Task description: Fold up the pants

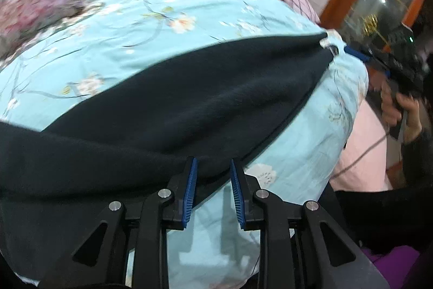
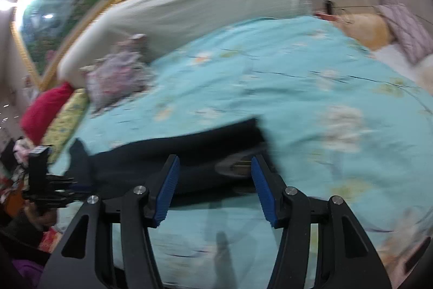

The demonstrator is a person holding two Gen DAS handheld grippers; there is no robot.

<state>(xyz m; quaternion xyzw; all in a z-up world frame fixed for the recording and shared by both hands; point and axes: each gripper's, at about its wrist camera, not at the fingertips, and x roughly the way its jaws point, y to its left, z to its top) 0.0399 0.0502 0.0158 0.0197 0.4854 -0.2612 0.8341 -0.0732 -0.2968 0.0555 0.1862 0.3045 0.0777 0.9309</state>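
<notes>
- The pants (image 1: 173, 110), dark and soft, lay flat on the blue floral bedspread (image 1: 162, 26), running as a long band from the near left to the far right of the left wrist view.
- In the right wrist view the pants (image 2: 173, 153) crossed the near part of the bedspread (image 2: 311, 88), one end at the left and a squared end near the middle.
- The left gripper (image 1: 212, 167) stood with its jaws apart, fingertips at the near edge of the cloth; no cloth was pinched between them.
- The right gripper (image 2: 215, 164) was likewise spread wide, straddling the near edge of the pants with nothing clamped.
- A purple floral bundle (image 2: 119, 72) sat at the far left by the white headboard (image 2: 184, 4), well apart from the pants.
- Both views were blurred; fine detail of hems could not be confirmed.
- Risk, in my judgement: either gripper closing here might catch the bedspread with the pants, or take only the top layer, giving a skewed fold.
- Uneven pull between the two ends would bunch the soft cloth.
</notes>
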